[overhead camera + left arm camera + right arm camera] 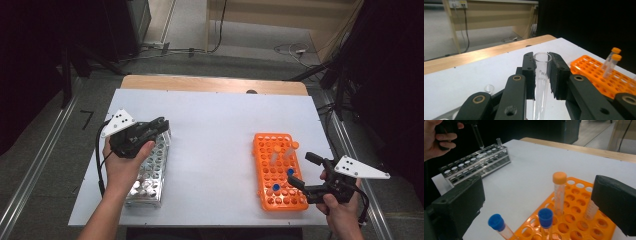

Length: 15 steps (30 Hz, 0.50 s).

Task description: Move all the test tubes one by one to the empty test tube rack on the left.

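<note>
Three cameras on one white table (215, 115).
One looks down from above the near edge; two ride low and close on the grippers, both sharing the orange rack (599, 75) at right.

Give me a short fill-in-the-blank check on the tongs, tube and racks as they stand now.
1. The left tongs are shut on a clear glass ____.
2. The right tongs stand ____, with nothing between their pads.
3. The capped tubes stand in the ____ rack.
4. The metal rack lies at the person's ____ side in the high view.

Missing words: tube; open; orange; left
</note>
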{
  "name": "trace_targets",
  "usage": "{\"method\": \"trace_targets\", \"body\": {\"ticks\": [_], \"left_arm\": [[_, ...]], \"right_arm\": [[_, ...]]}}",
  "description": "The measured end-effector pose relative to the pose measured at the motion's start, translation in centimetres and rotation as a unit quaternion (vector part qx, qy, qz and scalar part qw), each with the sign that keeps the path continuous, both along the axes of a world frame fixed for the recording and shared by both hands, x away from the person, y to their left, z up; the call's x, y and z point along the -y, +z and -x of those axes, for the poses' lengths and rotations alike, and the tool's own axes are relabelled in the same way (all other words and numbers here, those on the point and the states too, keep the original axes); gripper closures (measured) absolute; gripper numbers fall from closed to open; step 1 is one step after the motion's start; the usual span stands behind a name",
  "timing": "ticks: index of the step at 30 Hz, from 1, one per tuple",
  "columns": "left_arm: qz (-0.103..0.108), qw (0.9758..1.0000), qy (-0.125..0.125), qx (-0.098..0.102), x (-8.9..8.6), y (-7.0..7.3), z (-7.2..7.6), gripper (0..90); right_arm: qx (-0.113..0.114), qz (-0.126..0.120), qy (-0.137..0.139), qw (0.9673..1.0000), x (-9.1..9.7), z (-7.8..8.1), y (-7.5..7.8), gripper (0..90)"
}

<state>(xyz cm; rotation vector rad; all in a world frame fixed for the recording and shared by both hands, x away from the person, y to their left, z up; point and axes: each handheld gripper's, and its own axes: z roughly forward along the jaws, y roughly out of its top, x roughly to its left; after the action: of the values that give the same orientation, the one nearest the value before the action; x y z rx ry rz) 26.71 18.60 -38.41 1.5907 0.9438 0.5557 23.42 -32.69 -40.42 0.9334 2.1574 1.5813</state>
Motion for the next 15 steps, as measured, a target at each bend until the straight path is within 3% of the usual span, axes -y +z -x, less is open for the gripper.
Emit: {"method": "trace_targets", "body": {"ticks": [7, 15], "left_arm": [[-0.004, 0.9996, 0.027, 0.003, -0.8, -0.1, -1.3, 76.7], [-0.005, 0.9983, 0.058, 0.001, -1.5, -1.2, -2.8, 76.7]], "right_arm": [[-0.008, -0.001, -0.023, 0.9997, 1.3, -0.4, -0.5, 0.0], [-0.017, 0.001, -0.041, 0.9990, 2.4, -0.9, -1.3, 0.0]]}}
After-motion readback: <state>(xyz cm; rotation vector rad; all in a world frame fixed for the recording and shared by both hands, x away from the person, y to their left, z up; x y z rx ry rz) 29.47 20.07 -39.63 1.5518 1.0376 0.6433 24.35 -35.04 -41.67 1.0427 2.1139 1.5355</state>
